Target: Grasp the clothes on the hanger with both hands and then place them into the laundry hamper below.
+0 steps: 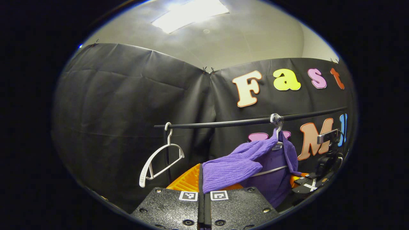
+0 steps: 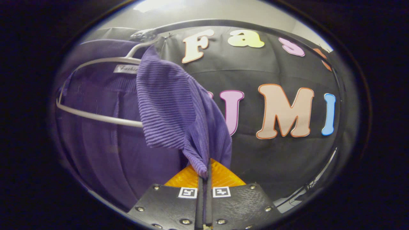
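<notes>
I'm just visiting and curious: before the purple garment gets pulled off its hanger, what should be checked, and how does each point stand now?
1. Left tool pinches the purple garment: ok, fingers closed on a fold.
2. Right tool pinches it too: ok, cloth edge clamped.
3. Garment free of its hanger: not ok, still draped over it.
4. Hanger hooked on the rail: ok.
5. Orange hamper directly below: cannot tell, only a part is visible.
6. Empty white hanger apart from the garment: ok.
</notes>
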A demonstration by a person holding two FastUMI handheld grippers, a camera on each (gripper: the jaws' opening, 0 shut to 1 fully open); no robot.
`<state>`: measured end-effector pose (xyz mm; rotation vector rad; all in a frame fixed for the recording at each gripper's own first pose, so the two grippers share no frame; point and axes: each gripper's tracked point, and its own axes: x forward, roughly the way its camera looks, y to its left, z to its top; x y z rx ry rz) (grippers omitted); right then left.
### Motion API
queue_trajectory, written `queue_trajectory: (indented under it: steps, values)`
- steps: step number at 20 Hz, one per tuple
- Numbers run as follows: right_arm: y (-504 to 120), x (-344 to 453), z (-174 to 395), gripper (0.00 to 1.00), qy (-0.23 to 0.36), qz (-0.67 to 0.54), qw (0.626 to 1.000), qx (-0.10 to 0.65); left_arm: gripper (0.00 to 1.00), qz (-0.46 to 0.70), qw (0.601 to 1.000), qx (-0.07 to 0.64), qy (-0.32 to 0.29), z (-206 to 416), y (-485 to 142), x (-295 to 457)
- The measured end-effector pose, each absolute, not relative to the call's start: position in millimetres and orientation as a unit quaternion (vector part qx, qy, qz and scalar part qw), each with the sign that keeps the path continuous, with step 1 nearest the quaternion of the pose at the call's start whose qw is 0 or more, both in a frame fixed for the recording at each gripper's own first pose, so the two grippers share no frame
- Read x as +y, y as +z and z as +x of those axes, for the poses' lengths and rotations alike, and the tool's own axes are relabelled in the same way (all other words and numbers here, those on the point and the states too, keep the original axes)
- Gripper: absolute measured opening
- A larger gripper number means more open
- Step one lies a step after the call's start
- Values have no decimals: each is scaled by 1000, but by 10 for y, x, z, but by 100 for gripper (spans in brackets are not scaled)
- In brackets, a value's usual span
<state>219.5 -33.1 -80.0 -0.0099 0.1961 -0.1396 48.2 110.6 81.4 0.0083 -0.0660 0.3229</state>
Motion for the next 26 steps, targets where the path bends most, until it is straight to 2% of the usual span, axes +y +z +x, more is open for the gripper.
queue_trajectory:
  steps: [7,26]
  values:
    - [-492,-771,2314,4,-104,-50,991,61,0,12,986,-45,162,603,953,1317]
    - [12,-1107,2623,4,-112,-91,990,10,0,61,980,-65,180,1134,1071,1858]
